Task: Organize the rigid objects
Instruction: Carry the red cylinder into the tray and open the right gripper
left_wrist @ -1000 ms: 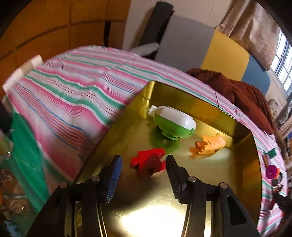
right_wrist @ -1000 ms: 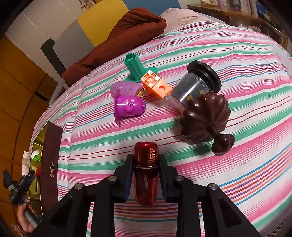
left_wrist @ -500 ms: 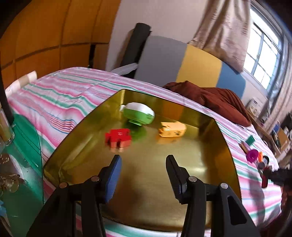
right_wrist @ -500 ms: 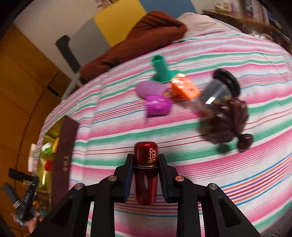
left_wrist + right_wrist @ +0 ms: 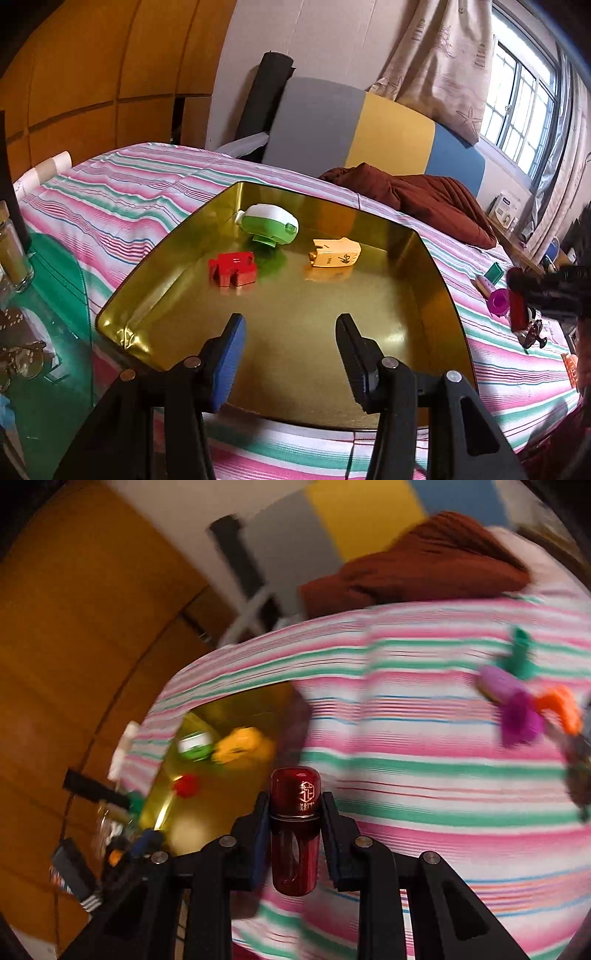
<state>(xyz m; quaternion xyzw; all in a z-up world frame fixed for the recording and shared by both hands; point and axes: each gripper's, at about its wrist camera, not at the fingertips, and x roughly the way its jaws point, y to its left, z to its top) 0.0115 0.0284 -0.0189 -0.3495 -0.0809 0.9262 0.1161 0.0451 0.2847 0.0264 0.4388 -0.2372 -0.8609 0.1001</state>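
Observation:
A gold tin tray lies on the striped bed and holds a red puzzle piece, a green and white gadget and an orange piece. My left gripper hovers open over the tray's near edge, nothing between its fingers. My right gripper is shut on a dark red capsule-shaped bottle, held above the bedspread. The tray shows blurred at its left. In the left wrist view the right gripper comes in from the right edge.
Purple, orange and green toys lie blurred on the striped cover at the right. A brown blanket is heaped by the headboard. A glass table with a jar stands left of the bed.
My left gripper pulled back from the red piece to the tray's near edge. My right gripper lifted and swung left with the red bottle, bringing the tray into its view.

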